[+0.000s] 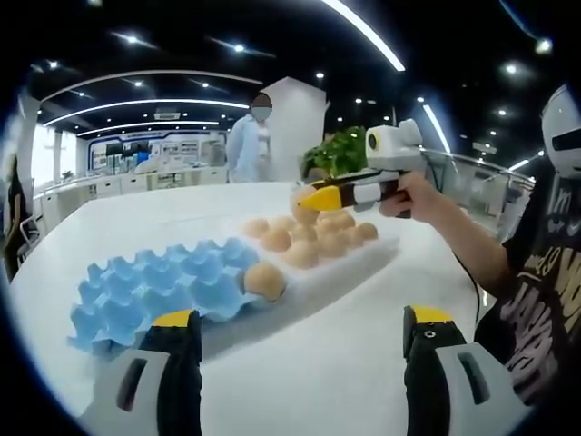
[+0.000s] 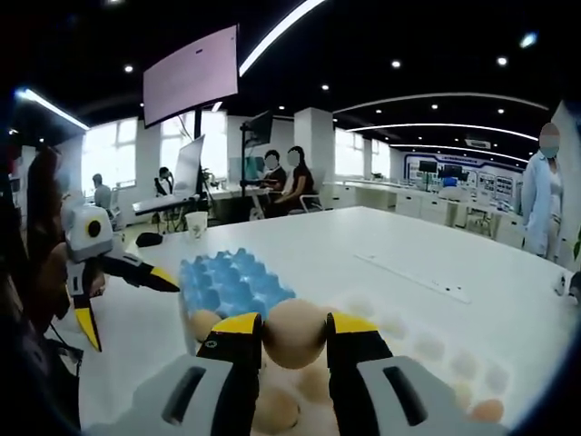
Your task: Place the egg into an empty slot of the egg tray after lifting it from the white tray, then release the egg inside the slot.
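Pinching the egg (image 2: 295,332) at its widest girth, the right claw (image 2: 294,338) needs only gentle pressure: light, smooth, brittle shell. Left claw (image 1: 300,331) hangs open, empty, over the tabletop (image 1: 345,363).

Nothing really readable here. The person's black shirt (image 1: 545,291) has pink lettering on it, but it's too warped and cut off to make out.

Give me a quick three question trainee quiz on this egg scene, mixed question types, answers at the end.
1. True or false: the right gripper holds an egg.
2. How many eggs sit in the blue egg tray? A) none B) one C) four
3. Fill in: the left gripper fingers are ____.

Key: 1 true. 2 B, one egg in a slot at its edge nearest the white tray. 3 open.
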The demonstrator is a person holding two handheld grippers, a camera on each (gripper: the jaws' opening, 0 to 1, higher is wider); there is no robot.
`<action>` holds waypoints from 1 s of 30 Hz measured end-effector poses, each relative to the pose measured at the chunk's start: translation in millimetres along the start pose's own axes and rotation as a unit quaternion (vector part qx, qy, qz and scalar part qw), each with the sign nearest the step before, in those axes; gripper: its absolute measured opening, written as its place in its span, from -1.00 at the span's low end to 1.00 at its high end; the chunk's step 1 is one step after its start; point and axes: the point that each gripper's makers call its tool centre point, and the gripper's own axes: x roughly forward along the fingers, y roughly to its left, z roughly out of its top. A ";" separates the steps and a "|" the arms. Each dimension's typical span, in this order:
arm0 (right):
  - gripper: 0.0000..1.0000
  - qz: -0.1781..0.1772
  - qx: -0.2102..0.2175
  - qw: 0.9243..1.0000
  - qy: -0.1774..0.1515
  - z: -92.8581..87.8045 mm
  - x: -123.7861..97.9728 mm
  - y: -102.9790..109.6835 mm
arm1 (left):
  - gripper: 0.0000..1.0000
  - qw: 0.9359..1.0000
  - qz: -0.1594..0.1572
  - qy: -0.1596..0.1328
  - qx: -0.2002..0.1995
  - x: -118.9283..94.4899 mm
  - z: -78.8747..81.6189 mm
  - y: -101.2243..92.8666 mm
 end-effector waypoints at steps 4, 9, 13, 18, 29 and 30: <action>-0.41 0.005 0.001 1.000 -0.002 2.0 3.8 2.0 | 0.87 1.000 0.000 0.002 0.000 0.2 -1.7 0.3; -0.41 0.011 -0.001 1.000 -0.002 3.8 8.4 5.1 | 0.87 1.000 0.000 0.001 -0.001 -0.6 -1.8 -0.2; -0.41 0.017 -0.001 1.000 -0.003 5.0 12.1 8.3 | 0.87 1.000 0.002 0.001 -0.002 -2.2 -1.9 0.8; -0.41 0.022 0.000 1.000 -0.005 6.2 16.9 12.3 | 0.87 1.000 0.004 0.001 -0.002 -4.4 -2.1 1.4; -0.41 0.029 0.000 1.000 0.001 2.8 26.9 16.9 | 0.87 1.000 0.004 0.003 -0.004 -6.4 -5.1 3.1; -0.41 0.029 0.001 1.000 0.000 3.1 27.7 17.3 | 0.87 1.000 0.005 0.003 -0.004 -6.6 -5.3 3.7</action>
